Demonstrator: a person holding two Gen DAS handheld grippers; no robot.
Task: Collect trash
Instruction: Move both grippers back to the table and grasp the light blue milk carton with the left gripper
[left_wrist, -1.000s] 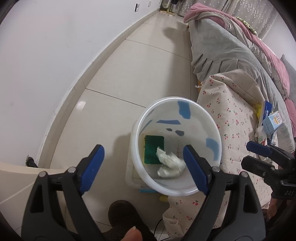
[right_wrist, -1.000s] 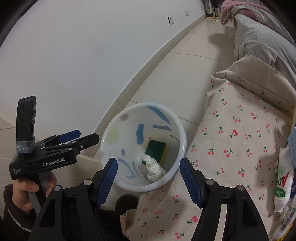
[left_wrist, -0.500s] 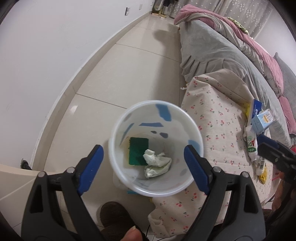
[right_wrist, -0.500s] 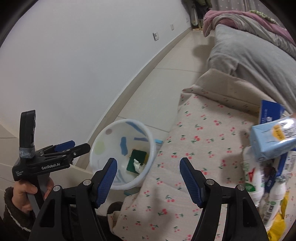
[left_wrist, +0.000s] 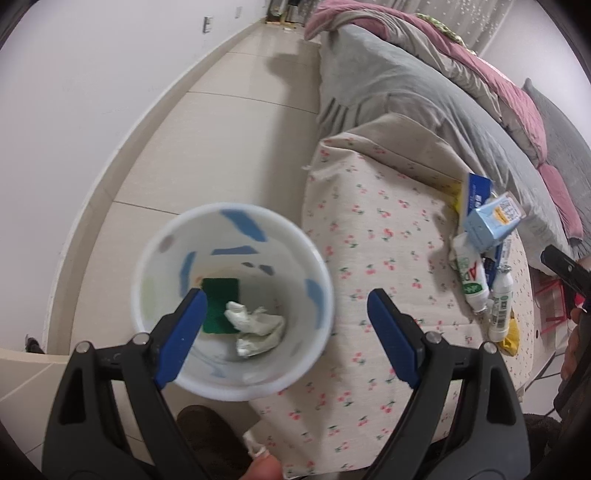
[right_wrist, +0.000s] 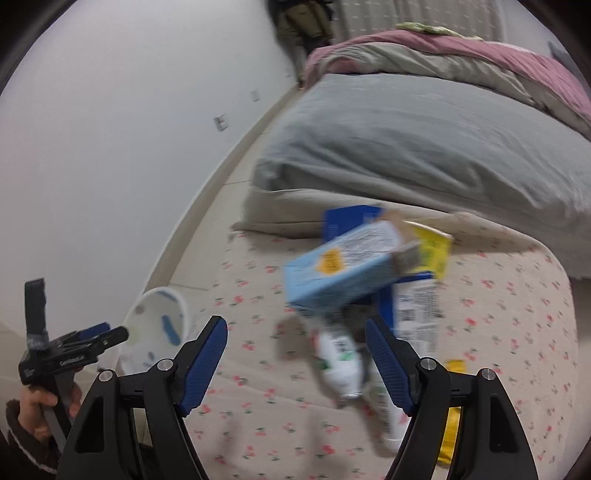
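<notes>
A white bin (left_wrist: 236, 208) with blue patches stands on the floor beside a cherry-print cloth (left_wrist: 369, 236). It holds a green sponge (left_wrist: 221, 299) and a crumpled tissue (left_wrist: 255, 328). My left gripper (left_wrist: 284, 295) hovers over the bin's right rim, open and empty. On the cloth lies a pile of trash: a light-blue carton (right_wrist: 343, 269), a white and green tube (right_wrist: 340, 358) and a yellow wrapper (right_wrist: 432, 251). My right gripper (right_wrist: 295, 321) is above the cloth just short of the pile. Its jaws are opening and nothing is between them.
A bed with a grey cover (right_wrist: 424, 147) and a pink quilt (right_wrist: 461, 48) lies beyond the cloth. A white wall (left_wrist: 92, 92) borders the tiled floor (left_wrist: 229, 140) on the left. A dark slipper (left_wrist: 207, 432) sits below the bin. A hand holds the left gripper (right_wrist: 74, 347).
The right gripper swung away from the bin to the trash pile and its jaws widened. The left gripper drifted right, so the bin now sits under its left finger.
</notes>
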